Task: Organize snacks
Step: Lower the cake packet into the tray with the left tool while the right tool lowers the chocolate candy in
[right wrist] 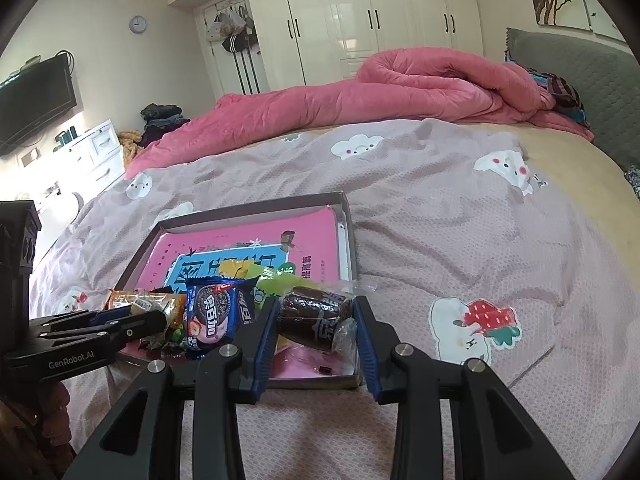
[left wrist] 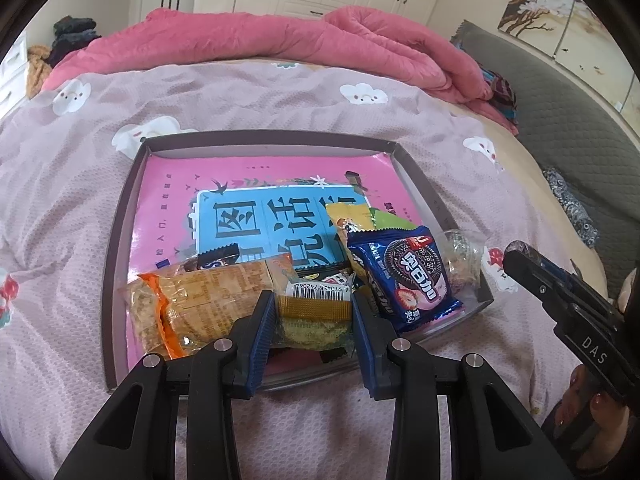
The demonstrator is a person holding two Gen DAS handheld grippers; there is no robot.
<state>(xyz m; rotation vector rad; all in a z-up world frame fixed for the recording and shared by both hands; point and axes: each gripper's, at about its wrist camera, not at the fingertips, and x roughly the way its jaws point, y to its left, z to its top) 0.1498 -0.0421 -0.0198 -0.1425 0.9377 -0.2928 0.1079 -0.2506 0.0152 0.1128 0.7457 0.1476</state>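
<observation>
1. The job looks close to done; the snacks sit in a heap inside the flat box (left wrist: 120,216), and I see none loose on the bed (left wrist: 280,92).
2. The left gripper (left wrist: 313,320) squeezes a gold cake pack (left wrist: 316,314) at the box's 6 o'clock edge; the right gripper (right wrist: 316,332) squeezes a dark roll in clear wrap (right wrist: 316,314) at the 4 o'clock corner.
3. In the box: a pink book (left wrist: 180,184) underneath, a blue cookie pack (left wrist: 404,276), an orange pack (left wrist: 188,304), a yellow-green pack (left wrist: 360,216); both held snacks likely still need letting go.
</observation>
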